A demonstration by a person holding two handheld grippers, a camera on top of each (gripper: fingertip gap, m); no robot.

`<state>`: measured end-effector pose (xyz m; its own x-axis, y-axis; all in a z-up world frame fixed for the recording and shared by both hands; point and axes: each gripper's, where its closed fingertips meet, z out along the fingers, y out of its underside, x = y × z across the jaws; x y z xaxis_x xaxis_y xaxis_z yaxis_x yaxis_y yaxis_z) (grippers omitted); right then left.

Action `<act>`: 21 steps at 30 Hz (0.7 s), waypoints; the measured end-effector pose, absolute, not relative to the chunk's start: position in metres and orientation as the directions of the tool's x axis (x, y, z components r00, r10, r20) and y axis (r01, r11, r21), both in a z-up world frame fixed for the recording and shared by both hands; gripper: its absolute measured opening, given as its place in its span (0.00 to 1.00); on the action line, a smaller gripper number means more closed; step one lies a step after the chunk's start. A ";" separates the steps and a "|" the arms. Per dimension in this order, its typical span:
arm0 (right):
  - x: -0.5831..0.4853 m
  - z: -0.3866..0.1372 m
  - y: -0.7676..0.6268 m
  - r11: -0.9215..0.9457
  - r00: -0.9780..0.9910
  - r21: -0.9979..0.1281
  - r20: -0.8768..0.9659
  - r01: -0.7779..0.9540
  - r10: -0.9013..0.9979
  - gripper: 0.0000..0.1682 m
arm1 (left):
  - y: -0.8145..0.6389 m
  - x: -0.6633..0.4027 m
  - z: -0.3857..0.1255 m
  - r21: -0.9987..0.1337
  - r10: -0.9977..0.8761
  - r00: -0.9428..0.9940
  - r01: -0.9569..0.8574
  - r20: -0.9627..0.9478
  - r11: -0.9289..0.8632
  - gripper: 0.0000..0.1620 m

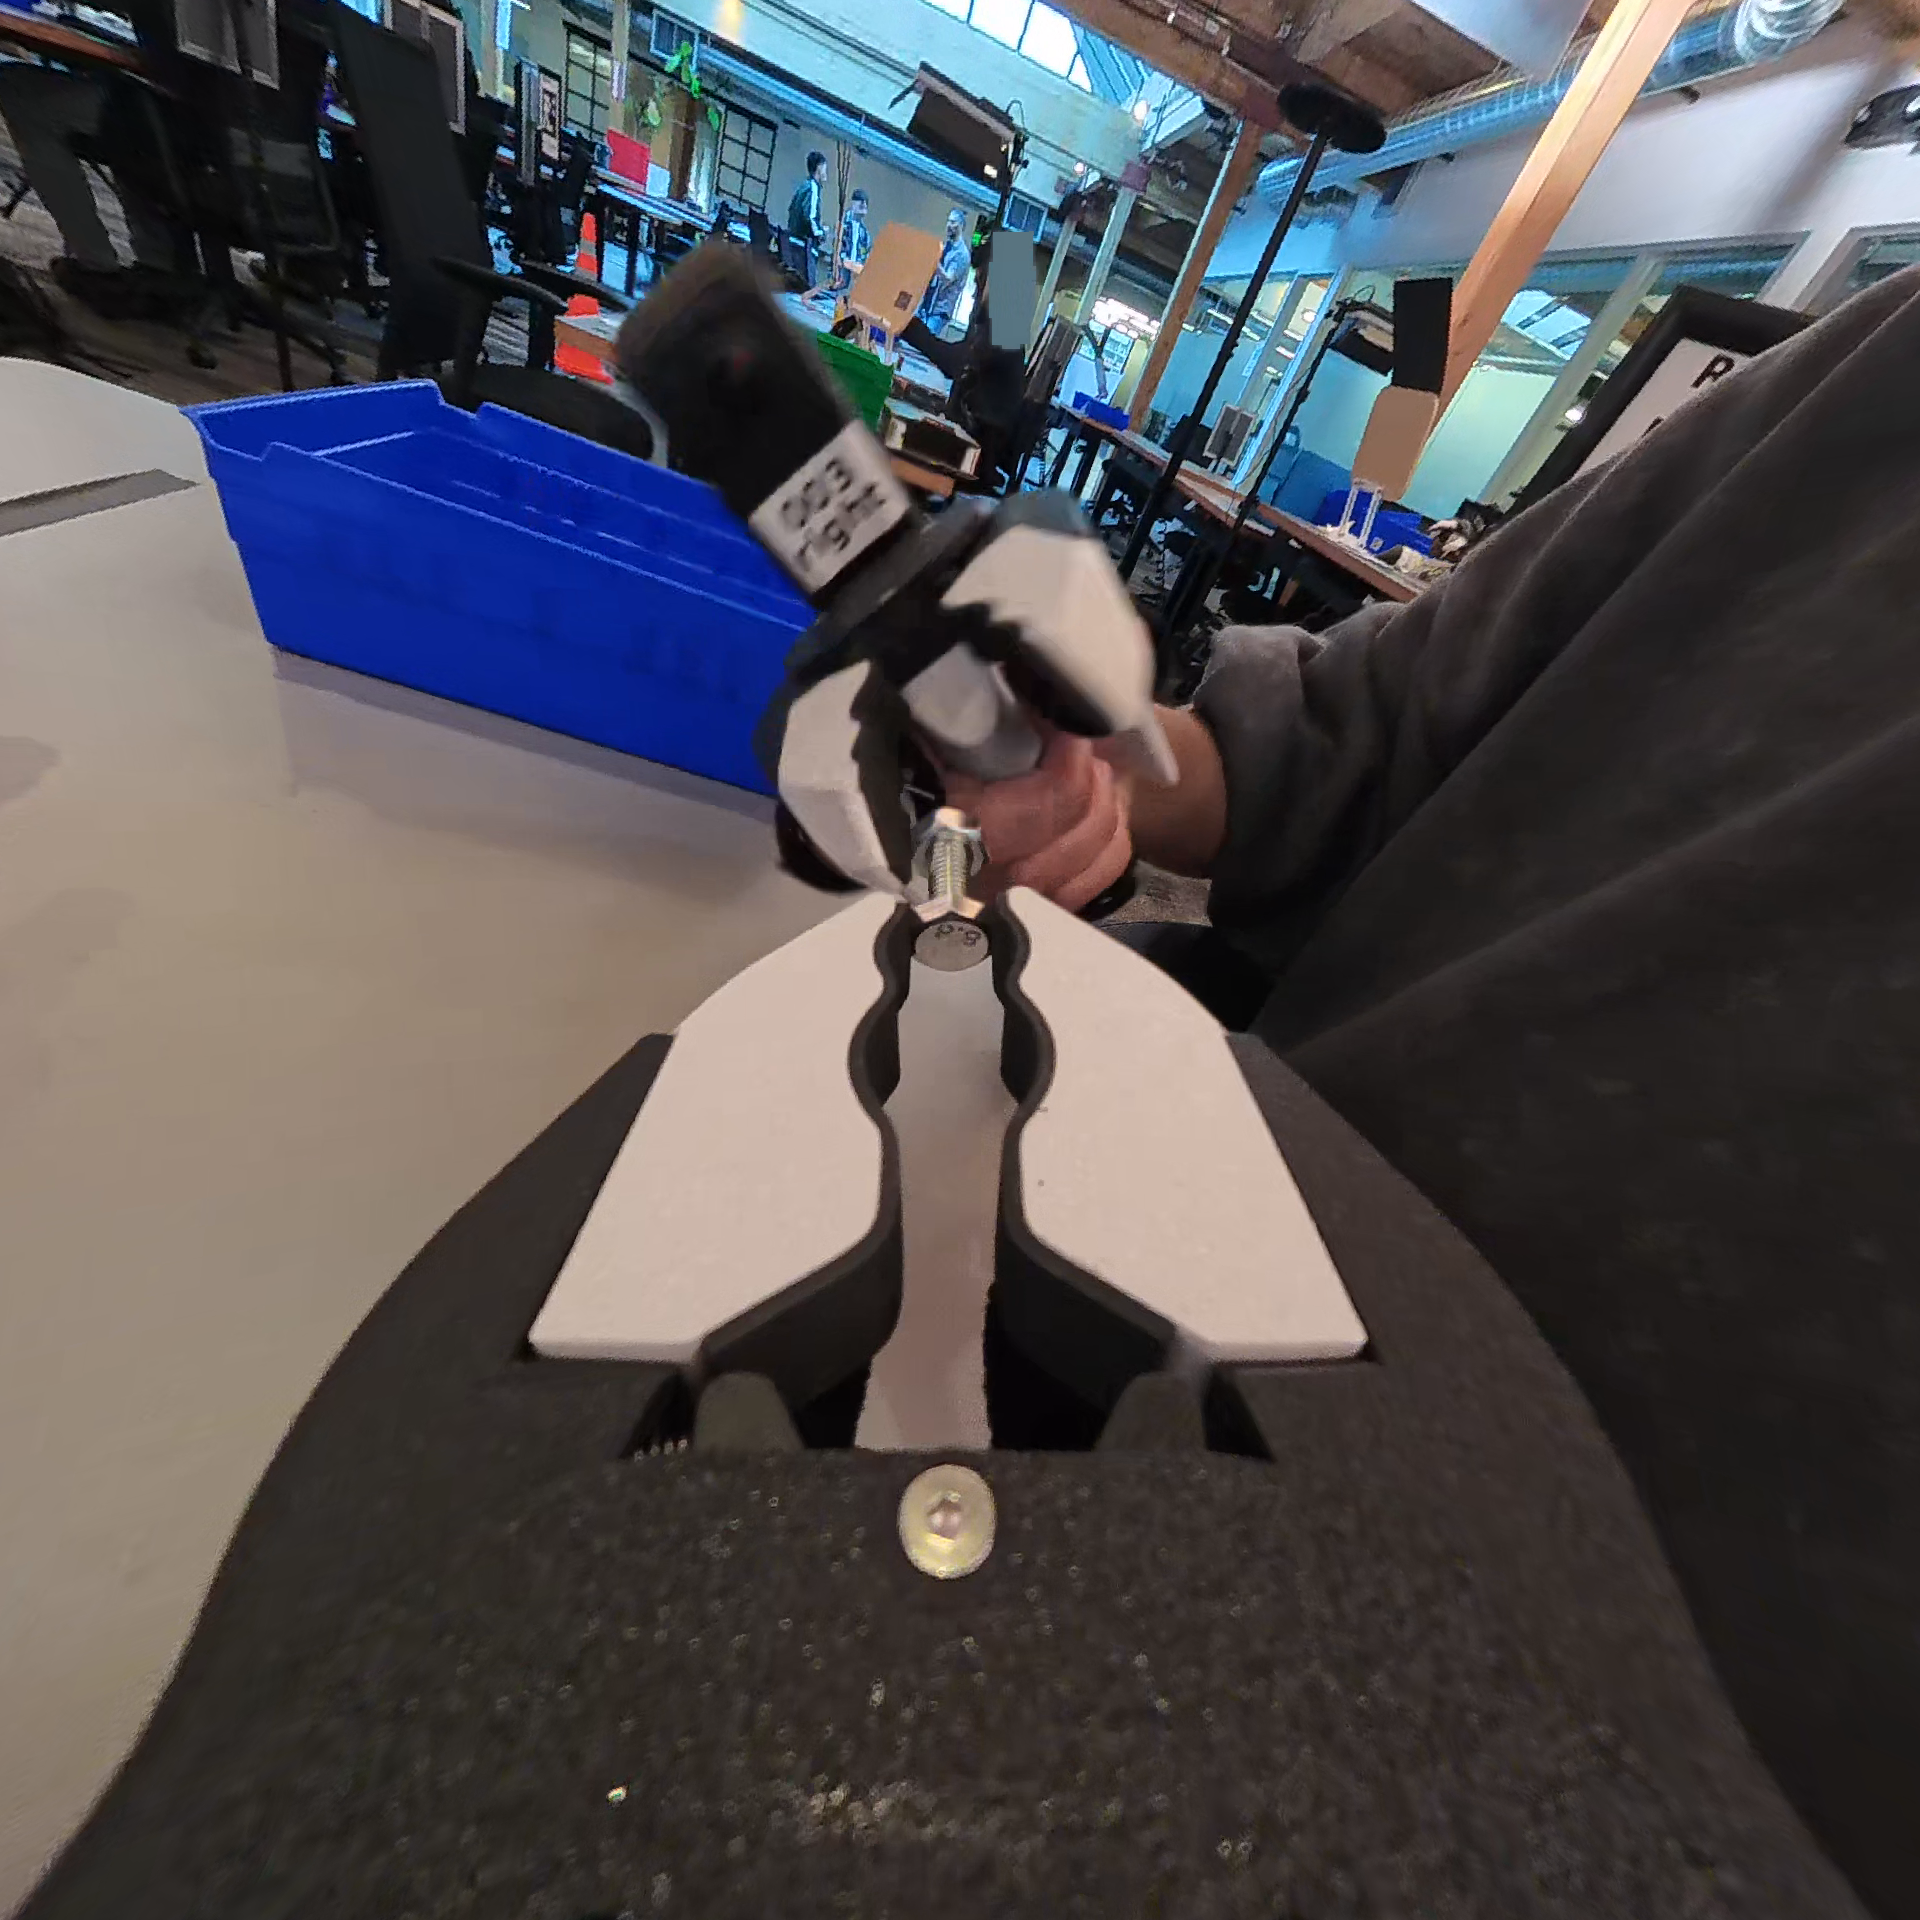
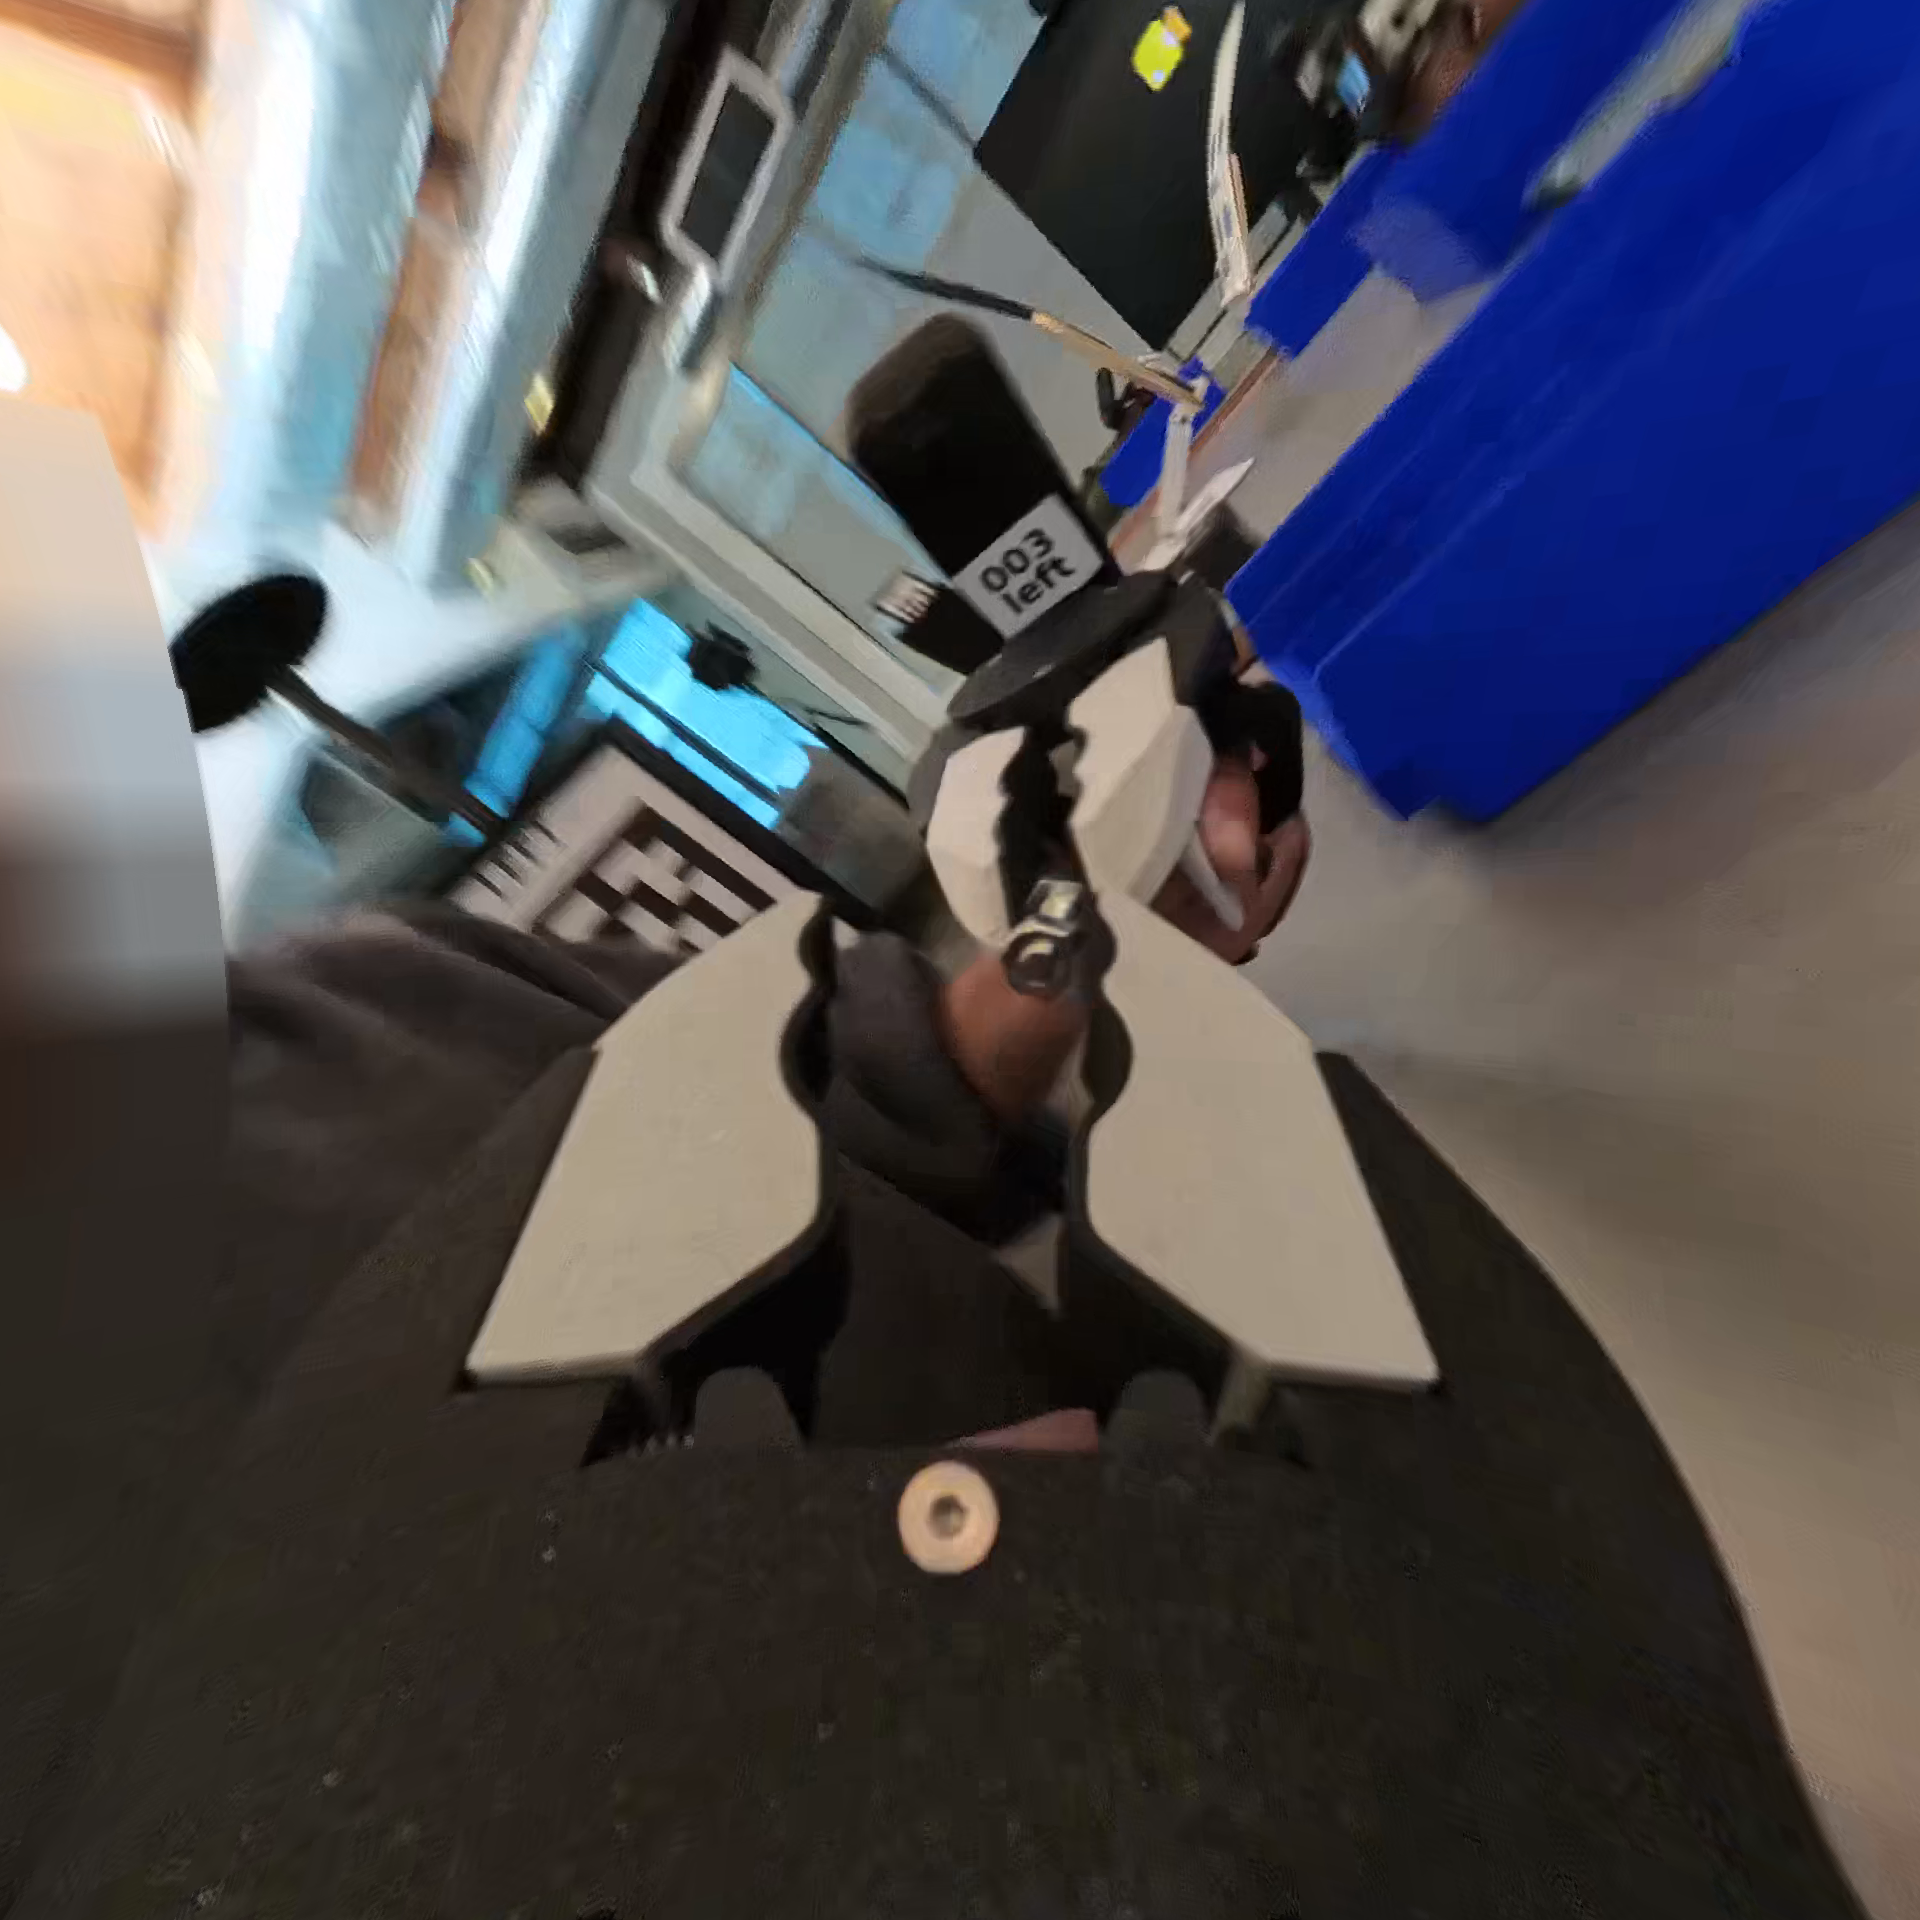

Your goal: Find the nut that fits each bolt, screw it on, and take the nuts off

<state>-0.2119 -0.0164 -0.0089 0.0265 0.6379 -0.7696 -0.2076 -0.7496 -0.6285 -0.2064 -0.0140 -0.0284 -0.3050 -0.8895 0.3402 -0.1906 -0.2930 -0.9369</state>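
Left tongs (image 1: 951, 940) grip the bolt (image 1: 949, 883) by its hex head, clear above the bench (image 1: 312, 987). Nut (image 1: 948, 831) sits on the threaded shank near its far end. Right tongs (image 2: 956, 961) stand released around the nut. Blue bin (image 1: 499, 561) rests on the bench behind.
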 end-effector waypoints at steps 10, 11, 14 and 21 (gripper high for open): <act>-0.201 -0.043 -0.014 0.503 0.172 -0.416 0.871 0.757 0.461 0.26 | -0.021 -0.208 -0.033 -0.910 -0.835 -0.368 -0.227 0.410 -0.347 0.09; -0.204 -0.044 -0.015 0.522 0.154 -0.401 0.879 0.753 0.452 0.24 | -0.023 -0.207 -0.035 -0.910 -0.834 -0.371 -0.241 0.408 -0.338 0.09; -0.208 -0.043 -0.016 0.557 0.139 -0.403 0.879 0.727 0.456 0.10 | -0.028 -0.205 -0.042 -0.910 -0.843 -0.364 -0.277 0.397 -0.309 0.09; -0.211 -0.046 -0.011 -0.069 0.426 -0.931 0.097 0.360 0.900 0.10 | -0.019 -0.206 -0.041 -0.926 -0.883 -0.312 -0.256 0.350 -0.277 0.09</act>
